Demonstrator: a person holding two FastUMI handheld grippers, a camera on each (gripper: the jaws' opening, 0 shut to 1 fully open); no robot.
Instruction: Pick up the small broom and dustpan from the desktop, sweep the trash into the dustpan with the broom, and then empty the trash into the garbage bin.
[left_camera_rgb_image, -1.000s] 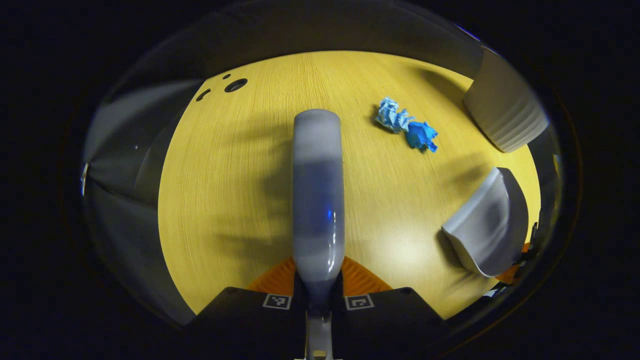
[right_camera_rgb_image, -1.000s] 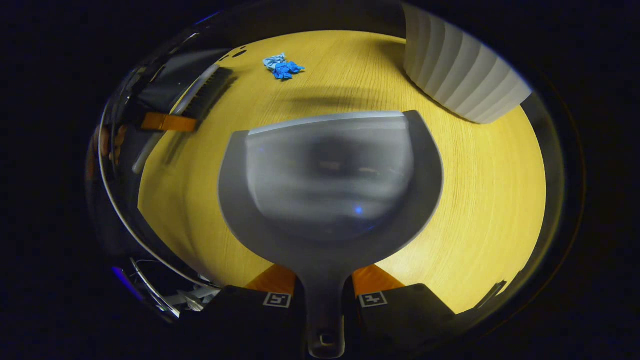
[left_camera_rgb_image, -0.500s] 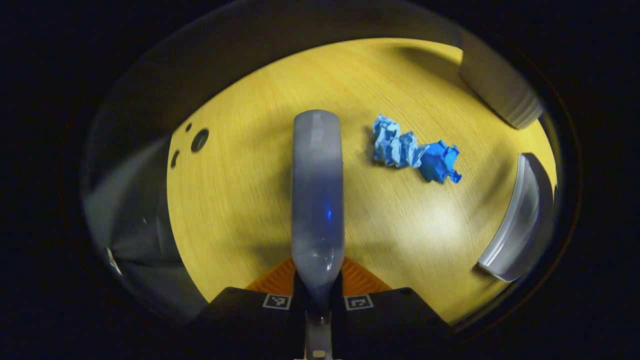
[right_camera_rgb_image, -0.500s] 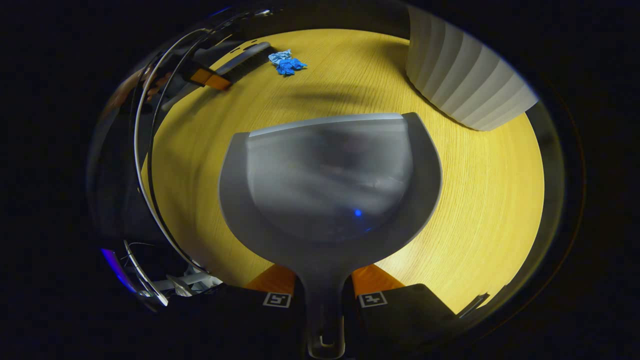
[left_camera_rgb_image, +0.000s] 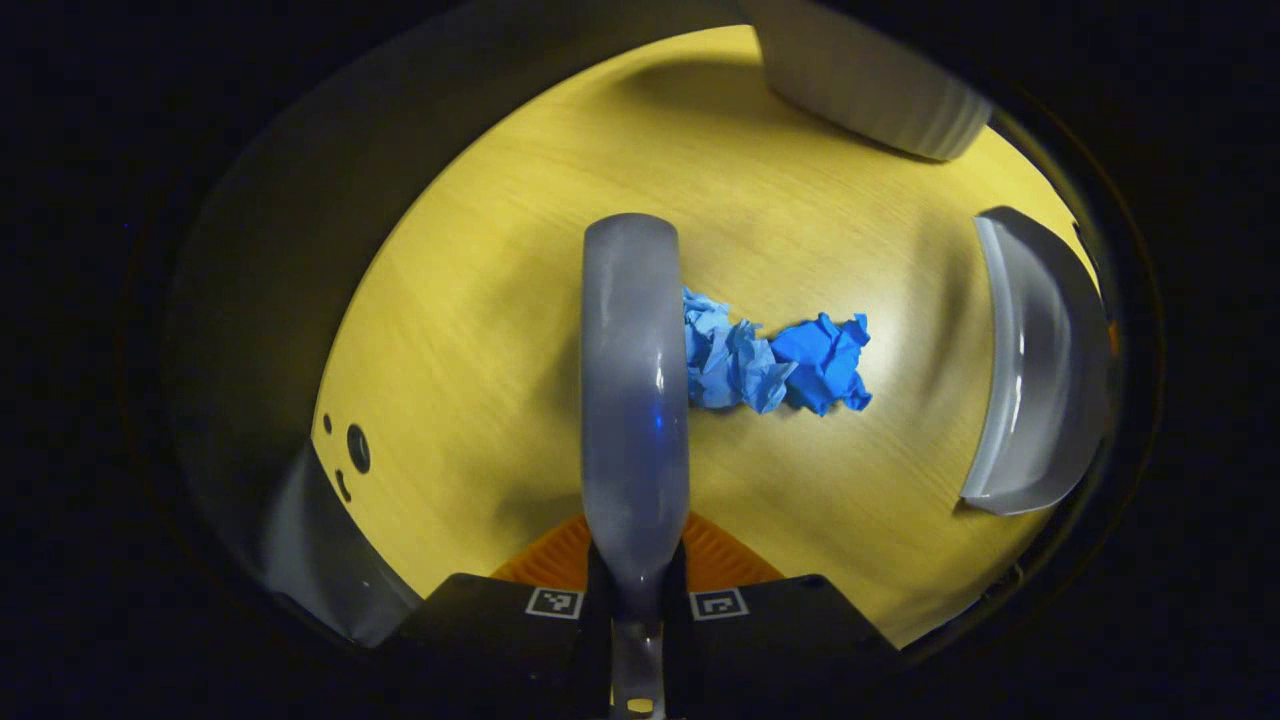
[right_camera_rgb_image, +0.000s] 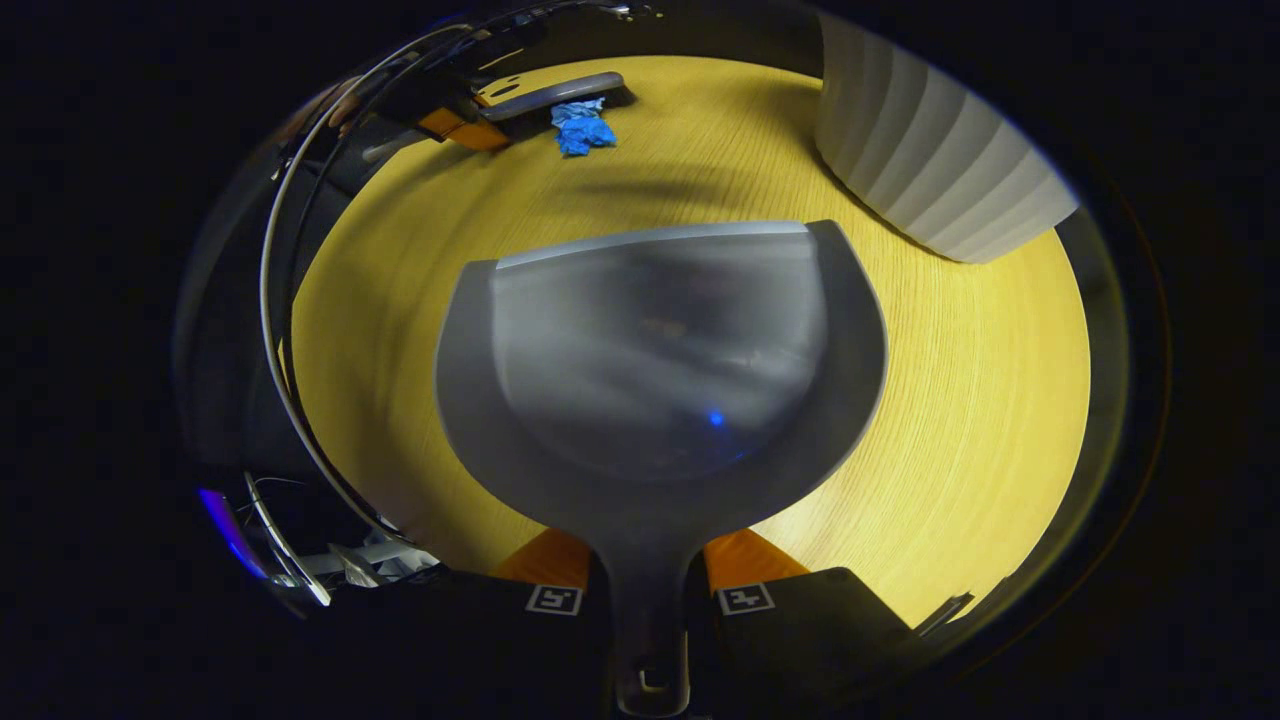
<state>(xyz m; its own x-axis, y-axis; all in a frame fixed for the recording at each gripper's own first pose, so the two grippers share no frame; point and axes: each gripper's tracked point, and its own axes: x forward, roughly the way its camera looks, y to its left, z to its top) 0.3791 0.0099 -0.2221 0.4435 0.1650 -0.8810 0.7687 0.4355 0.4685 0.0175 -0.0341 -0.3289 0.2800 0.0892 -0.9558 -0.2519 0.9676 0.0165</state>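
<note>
The fingers of the left gripper (left_camera_rgb_image: 637, 585) pinch the broom (left_camera_rgb_image: 634, 380); the right gripper (right_camera_rgb_image: 648, 590) pinches the dustpan (right_camera_rgb_image: 660, 370) over the yellow wooden bench (right_camera_rgb_image: 980, 400). Blue crumpled paper (left_camera_rgb_image: 770, 362) touches the broom.

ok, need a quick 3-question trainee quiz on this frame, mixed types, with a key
1. True or false: the blue paper wads already lie inside the dustpan.
2. Multiple choice: what does the left gripper hold? A) the broom B) the dustpan C) nothing
3. Fill in: the ribbed white container standing beyond the dustpan on the desktop is the garbage ____.

Key: 1 false, they lie on the desktop beside the broom; 2 A; 3 bin.
</note>
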